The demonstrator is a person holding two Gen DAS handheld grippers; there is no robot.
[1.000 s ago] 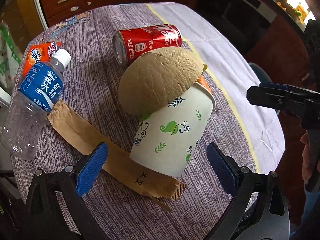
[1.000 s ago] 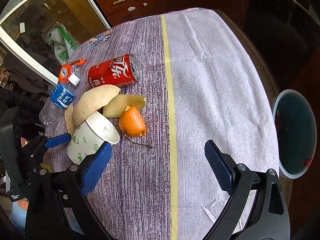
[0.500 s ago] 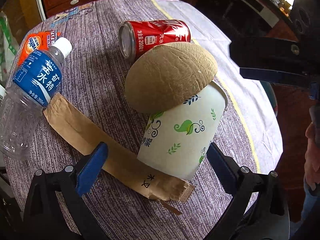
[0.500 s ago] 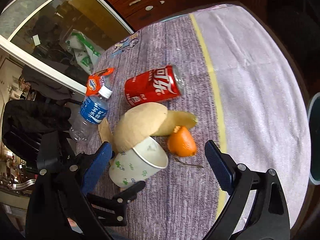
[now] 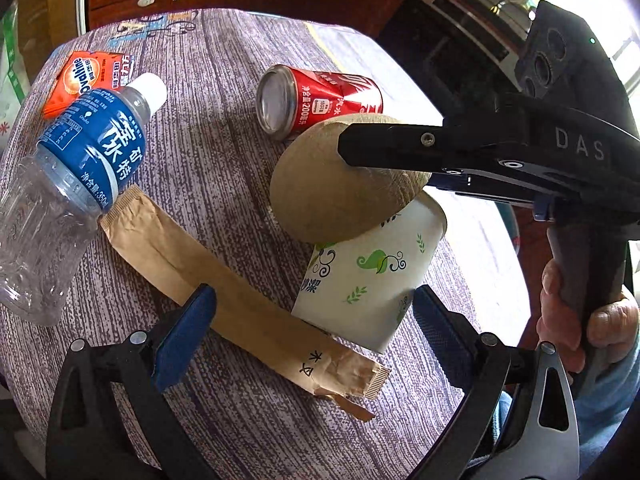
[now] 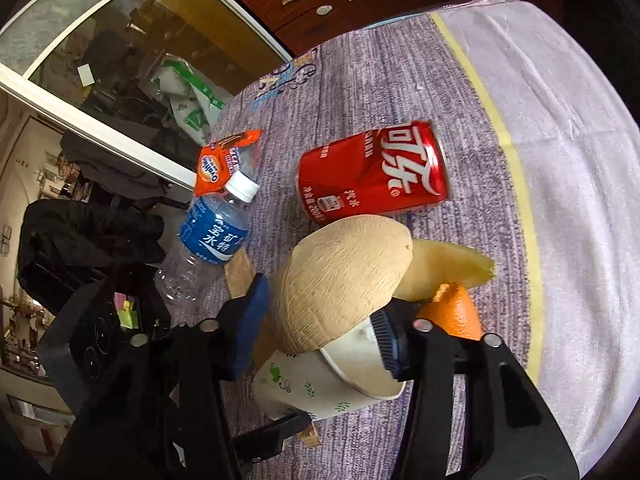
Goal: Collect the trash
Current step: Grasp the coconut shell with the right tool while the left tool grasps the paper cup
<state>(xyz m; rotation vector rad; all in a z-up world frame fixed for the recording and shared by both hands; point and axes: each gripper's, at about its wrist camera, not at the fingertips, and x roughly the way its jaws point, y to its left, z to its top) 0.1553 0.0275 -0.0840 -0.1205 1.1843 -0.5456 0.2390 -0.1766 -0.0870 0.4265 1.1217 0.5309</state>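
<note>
Trash is being shown clustered on the striped tablecloth (image 5: 224, 80). Left to right in the left wrist view: clear water bottle (image 5: 68, 184) lying on its side, orange Ovaltine sachet (image 5: 86, 76) just behind its cap, brown paper sleeve (image 5: 224, 292) lying flat beside the bottle and running under the paper cup (image 5: 368, 276). Red cola can (image 5: 320, 100) is lying on its side behind. Tan melon rind (image 5: 340, 184) is resting dome-up over the mouth of the tipped cup.

Left gripper (image 5: 312, 328) is being held wide, blue pads either side of the cup base, not touching it. Right gripper (image 6: 320, 332) is being held part-open, pads straddling the rind and cup rim (image 6: 352, 372); contact cannot be told. Its black finger is being seen across the rind in the left wrist view, the person's hand (image 5: 588, 312) wrapped round its handle.

In the right wrist view, a second rind piece (image 6: 448, 268) and an orange peel (image 6: 452, 312) are lying just right of the cup.
</note>
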